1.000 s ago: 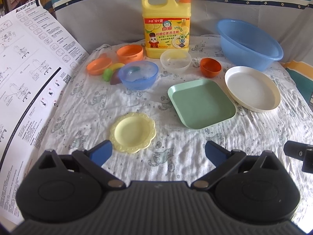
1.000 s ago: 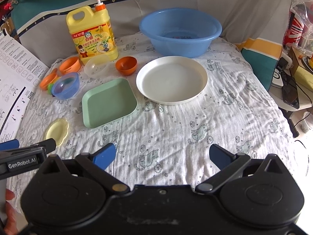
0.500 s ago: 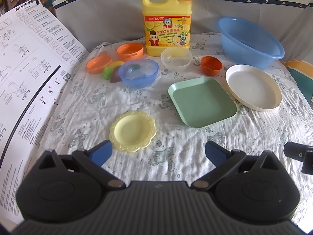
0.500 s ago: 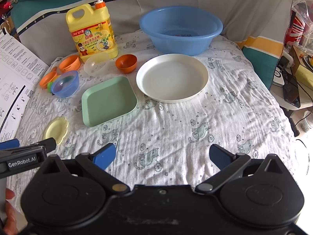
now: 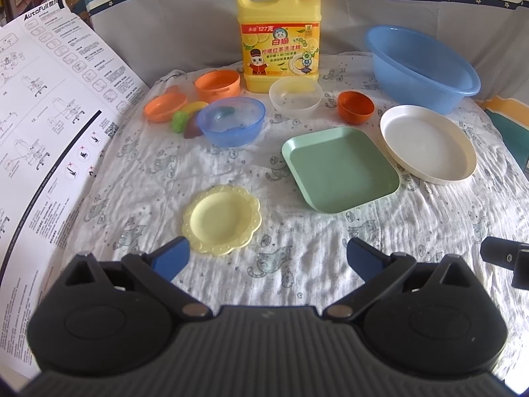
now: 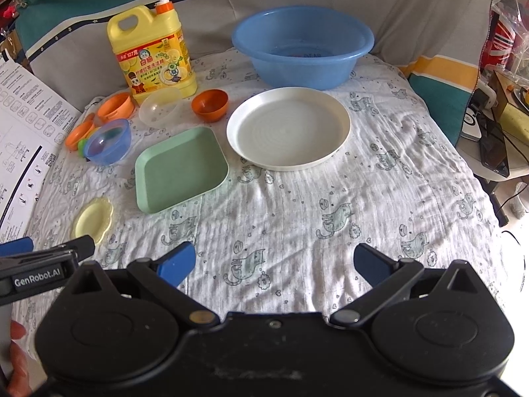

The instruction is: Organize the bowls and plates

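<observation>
On the cat-print cloth lie a small scalloped yellow plate (image 5: 221,220), a square green plate (image 5: 340,168) and a large round white plate (image 5: 428,145). Behind them stand a blue bowl (image 5: 231,120), a clear bowl (image 5: 295,96), a small dark-orange bowl (image 5: 355,106) and two orange dishes (image 5: 218,84). My left gripper (image 5: 267,259) is open, empty, just short of the yellow plate. In the right wrist view the right gripper (image 6: 274,264) is open and empty over bare cloth, with the white plate (image 6: 287,132) and green plate (image 6: 180,168) ahead.
A yellow detergent jug (image 5: 279,36) and a big blue basin (image 5: 421,66) stand at the back. A large printed instruction sheet (image 5: 43,125) lies along the left edge. Small toy pieces (image 5: 180,120) sit beside the blue bowl. Clutter and a phone (image 6: 492,145) lie off the right edge.
Both grippers have edged slightly forward toward the dishes. Nothing on the cloth has moved and both stay open.
</observation>
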A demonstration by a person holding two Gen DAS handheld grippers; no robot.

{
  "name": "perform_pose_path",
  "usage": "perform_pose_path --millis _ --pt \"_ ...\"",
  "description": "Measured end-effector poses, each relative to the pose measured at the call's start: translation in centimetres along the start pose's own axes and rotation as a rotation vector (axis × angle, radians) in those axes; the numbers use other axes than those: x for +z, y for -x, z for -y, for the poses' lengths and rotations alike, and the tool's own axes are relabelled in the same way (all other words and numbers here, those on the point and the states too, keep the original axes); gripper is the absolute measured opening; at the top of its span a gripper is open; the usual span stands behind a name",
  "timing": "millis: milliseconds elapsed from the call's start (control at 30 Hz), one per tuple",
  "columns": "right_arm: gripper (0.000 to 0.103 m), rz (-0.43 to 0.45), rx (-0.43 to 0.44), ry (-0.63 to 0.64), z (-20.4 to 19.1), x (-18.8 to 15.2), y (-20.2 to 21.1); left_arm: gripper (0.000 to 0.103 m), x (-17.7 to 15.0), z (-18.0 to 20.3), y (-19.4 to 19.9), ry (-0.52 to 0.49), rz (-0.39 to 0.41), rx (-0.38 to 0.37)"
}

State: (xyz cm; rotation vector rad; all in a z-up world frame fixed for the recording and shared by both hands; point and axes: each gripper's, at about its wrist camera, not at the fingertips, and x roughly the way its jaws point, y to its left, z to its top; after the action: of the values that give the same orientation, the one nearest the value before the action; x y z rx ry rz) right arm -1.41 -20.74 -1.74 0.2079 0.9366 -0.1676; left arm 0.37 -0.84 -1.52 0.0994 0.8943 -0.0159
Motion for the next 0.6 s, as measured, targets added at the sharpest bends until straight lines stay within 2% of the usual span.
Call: perform_pose_path --millis 333,600 --pt "0.103 0.01 0.005 0.011 0.9 0.6 -2.4 0.103 0.4 0.6 -2.3 -0.012 -0.008 -0.031" --pt "0.103 0.023 0.029 0.02 3.4 2.5 -6.2 0.103 2.7 2.9 -5.9 -0.039 -0.018 -0.057"
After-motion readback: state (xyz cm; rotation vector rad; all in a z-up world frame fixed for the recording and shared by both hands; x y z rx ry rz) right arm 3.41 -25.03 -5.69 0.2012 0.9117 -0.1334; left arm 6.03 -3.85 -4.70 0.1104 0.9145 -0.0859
